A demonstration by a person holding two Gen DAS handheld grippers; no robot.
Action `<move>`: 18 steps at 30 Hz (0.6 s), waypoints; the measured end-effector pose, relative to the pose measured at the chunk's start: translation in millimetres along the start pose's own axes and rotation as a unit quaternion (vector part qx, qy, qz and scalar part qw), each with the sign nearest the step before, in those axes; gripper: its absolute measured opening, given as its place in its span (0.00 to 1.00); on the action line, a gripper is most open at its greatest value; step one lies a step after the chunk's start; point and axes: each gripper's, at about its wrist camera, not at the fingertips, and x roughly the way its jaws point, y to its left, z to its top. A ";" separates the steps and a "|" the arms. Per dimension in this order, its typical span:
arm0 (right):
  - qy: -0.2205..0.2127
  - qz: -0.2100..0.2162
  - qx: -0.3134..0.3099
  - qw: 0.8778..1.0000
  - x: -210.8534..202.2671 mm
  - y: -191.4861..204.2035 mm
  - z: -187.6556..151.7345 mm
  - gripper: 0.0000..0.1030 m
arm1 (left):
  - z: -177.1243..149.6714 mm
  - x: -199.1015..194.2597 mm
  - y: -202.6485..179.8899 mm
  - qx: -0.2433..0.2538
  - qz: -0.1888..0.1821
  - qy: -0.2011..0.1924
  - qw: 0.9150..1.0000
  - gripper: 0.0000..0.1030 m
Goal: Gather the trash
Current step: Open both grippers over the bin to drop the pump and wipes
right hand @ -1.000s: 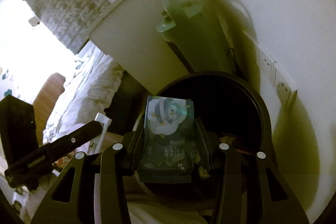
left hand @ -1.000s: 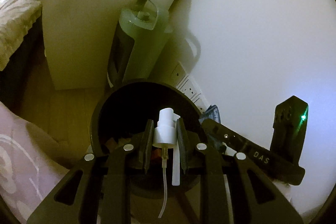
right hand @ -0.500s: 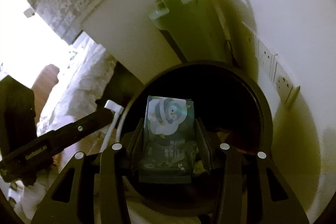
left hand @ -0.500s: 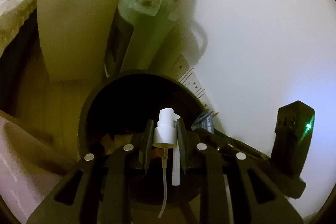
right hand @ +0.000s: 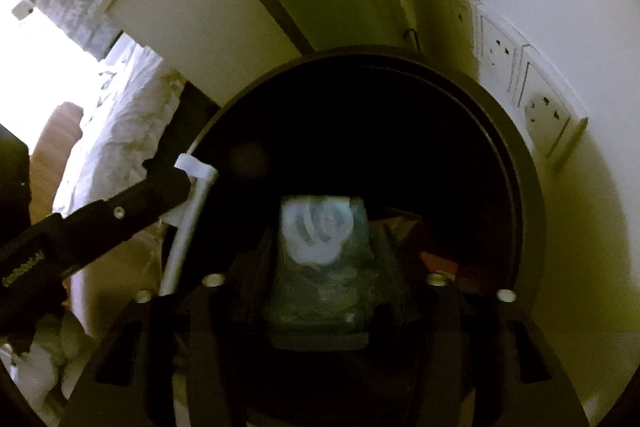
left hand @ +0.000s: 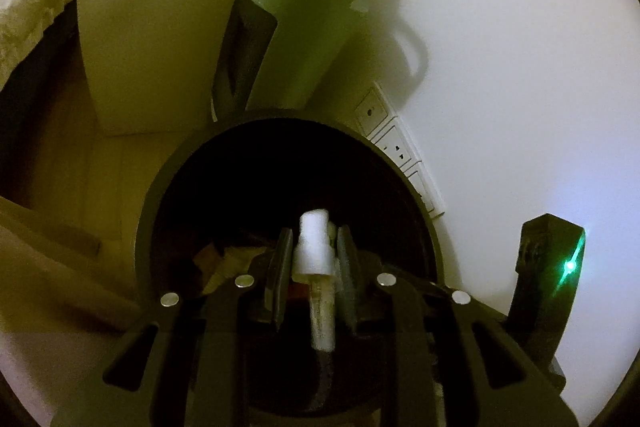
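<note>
Both hand-held grippers have sunk over the bin [right hand: 532, 211]; left hand-held gripper [left hand: 313, 255] and right hand-held gripper [right hand: 324, 267] are opening, releasing spray pump [left hand: 314, 251] and wipes pack [right hand: 320, 259]; next, withdraw.

A bedroom at home.
White bedding [right hand: 120, 131] lies at frame left, a white nightstand [left hand: 160, 27] stands above a black waste bin [left hand: 168, 187], wall sockets [right hand: 536, 99] at right.

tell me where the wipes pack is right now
In the right wrist view, the wipes pack sits between the right gripper's opening jaws, over the black bin.
</note>
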 end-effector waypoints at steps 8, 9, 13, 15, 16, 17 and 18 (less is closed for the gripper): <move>-0.029 0.010 0.009 0.999 -32.0 3.7 -5.6 0.70 | -4.7 -42.1 -2.5 0.004 0.011 -0.041 0.999 0.64; -0.032 0.013 0.009 0.999 -36.9 5.6 -6.5 0.70 | -6.2 -49.9 -3.1 0.005 0.011 -0.048 0.999 0.66; -0.043 0.036 -0.011 0.998 -54.7 30.1 -12.1 0.72 | -21.4 -100.0 -1.4 0.008 0.015 -0.093 0.996 0.70; -0.043 0.048 -0.031 0.997 -60.2 51.4 -15.9 0.72 | -32.1 -125.6 5.7 0.000 0.018 -0.114 0.993 0.70; -0.042 0.053 -0.040 0.997 -61.8 60.8 -16.2 0.72 | -35.1 -134.8 8.5 -0.005 0.022 -0.121 0.992 0.70; -0.041 0.060 -0.051 0.996 -63.4 73.1 -17.6 0.72 | -42.0 -150.2 15.5 -0.012 0.028 -0.133 0.991 0.70; -0.039 0.068 -0.067 0.995 -65.3 89.8 -20.1 0.72 | -46.4 -162.1 21.4 -0.017 0.035 -0.142 0.989 0.70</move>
